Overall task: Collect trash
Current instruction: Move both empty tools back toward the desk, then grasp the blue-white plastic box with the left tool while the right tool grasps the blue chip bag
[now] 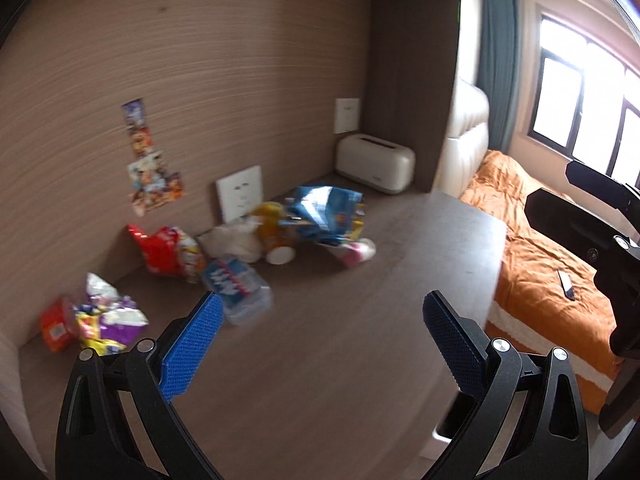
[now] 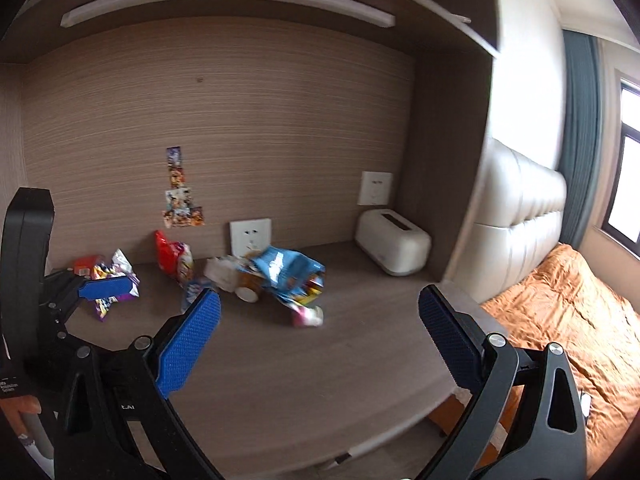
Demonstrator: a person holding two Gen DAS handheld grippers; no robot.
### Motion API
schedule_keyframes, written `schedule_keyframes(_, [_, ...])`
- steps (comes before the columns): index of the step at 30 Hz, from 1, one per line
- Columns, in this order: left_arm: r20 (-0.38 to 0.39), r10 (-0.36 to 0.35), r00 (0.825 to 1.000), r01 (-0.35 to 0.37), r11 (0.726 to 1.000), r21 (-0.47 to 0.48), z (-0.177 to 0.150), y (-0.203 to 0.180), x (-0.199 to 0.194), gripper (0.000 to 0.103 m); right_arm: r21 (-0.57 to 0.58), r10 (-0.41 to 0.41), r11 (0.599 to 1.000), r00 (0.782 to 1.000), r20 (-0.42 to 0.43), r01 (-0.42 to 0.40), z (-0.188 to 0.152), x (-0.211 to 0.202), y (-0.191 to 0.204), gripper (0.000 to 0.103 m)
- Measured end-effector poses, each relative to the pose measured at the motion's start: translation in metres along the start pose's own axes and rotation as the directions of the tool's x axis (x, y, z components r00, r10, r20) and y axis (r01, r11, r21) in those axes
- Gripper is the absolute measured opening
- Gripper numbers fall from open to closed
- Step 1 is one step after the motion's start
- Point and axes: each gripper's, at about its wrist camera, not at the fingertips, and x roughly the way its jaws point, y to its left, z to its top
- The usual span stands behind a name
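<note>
Trash lies along the back of a brown desk (image 1: 340, 340). I see a blue snack bag (image 1: 324, 208), a red bag (image 1: 164, 252), a crushed clear bottle with a blue label (image 1: 236, 288), white crumpled tissue (image 1: 236, 240), an orange cup on its side (image 1: 276, 236), a pink-white wrapper (image 1: 356, 254) and a purple-yellow wrapper pile (image 1: 104, 320). My left gripper (image 1: 320, 300) is open and empty, short of the bottle. My right gripper (image 2: 320, 300) is open and empty, short of the blue bag (image 2: 288, 268). The left gripper's blue finger (image 2: 104, 289) shows at left.
A white toaster (image 1: 376, 164) stands at the desk's back right corner. Wall sockets (image 1: 240, 194) and stickers are on the wood back panel. A bed with an orange cover (image 1: 540, 264) lies right of the desk. A bin's rim (image 1: 452, 424) shows below the desk edge.
</note>
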Motion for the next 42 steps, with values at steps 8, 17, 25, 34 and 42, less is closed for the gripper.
schedule_keyframes(8, [-0.036, 0.047, 0.998, -0.049, 0.997, -0.057, 0.003, 0.048, 0.020, 0.098, 0.002, 0.069, 0.998, 0.997, -0.046, -0.069, 0.013, 0.041, 0.030, 0.099])
schedule_keyframes(17, [-0.116, 0.134, 0.984, -0.149, 0.980, -0.133, -0.003, 0.049, 0.089, 0.098, 0.026, 0.185, 0.983, 0.974, -0.130, -0.183, 0.004, 0.130, -0.002, 0.099])
schedule_keyframes(25, [-0.178, 0.242, 0.954, -0.277, 0.938, -0.208, -0.005, 0.052, 0.146, 0.098, 0.021, 0.338, 0.941, 0.931, -0.139, -0.339, -0.004, 0.211, -0.038, 0.099])
schedule_keyframes(34, [-0.210, 0.301, 0.930, -0.348, 0.905, -0.244, -0.009, 0.056, 0.171, 0.098, 0.096, 0.491, 0.871, 0.849, -0.196, -0.482, -0.019, 0.272, -0.048, 0.099])
schedule_keyframes(42, [-0.248, 0.263, 0.932, -0.330, 0.899, -0.287, -0.013, 0.064, 0.189, 0.096, 0.141, 0.592, 0.806, 0.775, -0.221, -0.575, -0.022, 0.297, -0.046, 0.085])
